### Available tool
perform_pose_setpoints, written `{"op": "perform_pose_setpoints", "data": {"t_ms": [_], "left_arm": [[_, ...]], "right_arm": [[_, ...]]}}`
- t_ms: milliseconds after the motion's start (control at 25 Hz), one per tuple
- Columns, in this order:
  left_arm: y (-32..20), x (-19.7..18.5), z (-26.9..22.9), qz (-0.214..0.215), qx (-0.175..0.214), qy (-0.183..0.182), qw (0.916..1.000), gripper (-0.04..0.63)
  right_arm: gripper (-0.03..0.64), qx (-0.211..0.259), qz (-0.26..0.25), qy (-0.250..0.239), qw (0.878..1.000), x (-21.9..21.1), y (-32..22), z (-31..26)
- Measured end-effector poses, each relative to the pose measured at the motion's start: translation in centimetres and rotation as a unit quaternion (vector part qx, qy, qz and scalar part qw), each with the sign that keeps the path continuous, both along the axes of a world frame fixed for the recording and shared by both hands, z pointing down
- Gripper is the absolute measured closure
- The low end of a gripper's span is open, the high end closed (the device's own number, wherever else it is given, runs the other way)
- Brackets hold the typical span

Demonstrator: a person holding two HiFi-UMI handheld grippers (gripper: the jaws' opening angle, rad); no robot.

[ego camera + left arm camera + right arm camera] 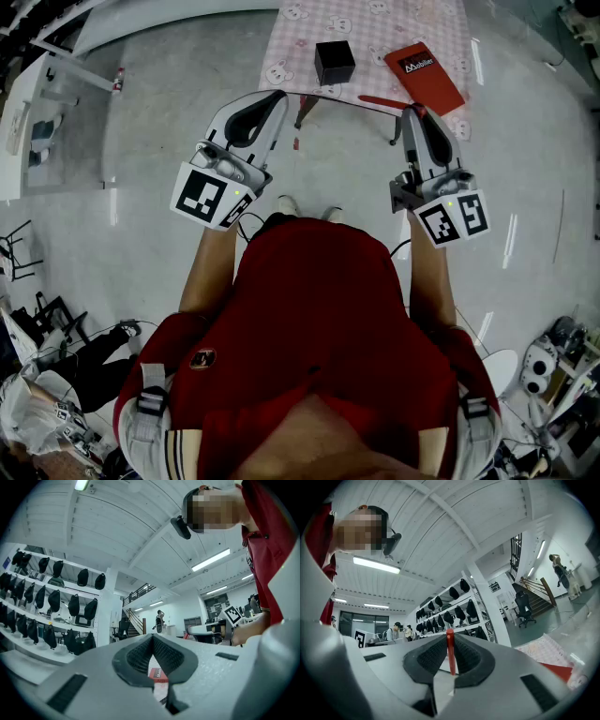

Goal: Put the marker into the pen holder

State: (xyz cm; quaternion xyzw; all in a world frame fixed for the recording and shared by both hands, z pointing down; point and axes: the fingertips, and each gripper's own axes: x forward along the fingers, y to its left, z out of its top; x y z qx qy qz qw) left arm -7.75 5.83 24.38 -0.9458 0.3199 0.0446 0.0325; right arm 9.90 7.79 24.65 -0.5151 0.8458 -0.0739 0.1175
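Head view: the black pen holder (335, 62) sits on the pink checked table (300, 37) near a red book (424, 77), with the left gripper (277, 98) and right gripper (413, 112) at the table's near edge. Left gripper view: jaws pinched together at the tips, nothing in them. Right gripper view: jaws clamped on the red marker (450, 651), which stands upright between the pads, nowhere near the holder.

One marker (450, 652), one pen holder (335, 62), perhaps one notebook (425, 77)
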Motion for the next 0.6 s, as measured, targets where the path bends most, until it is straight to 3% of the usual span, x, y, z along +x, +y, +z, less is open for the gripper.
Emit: {"op": "perform_pose_setpoints", "data": {"t_ms": [240, 600], "left_arm": [[-0.7, -0.7, 0.0, -0.001, -0.004, 0.011, 0.9999, 0.589], [-3.2, -4.0, 0.8, 0.014, -0.006, 0.020, 0.9997, 0.589]], "right_arm": [[0.574, -0.001, -0.010, -0.010, 1.000, -1.0, -0.5, -0.1], [0.574, -0.005, 0.019, 0.008, 1.000, -3.7, -3.0, 0.4]]}}
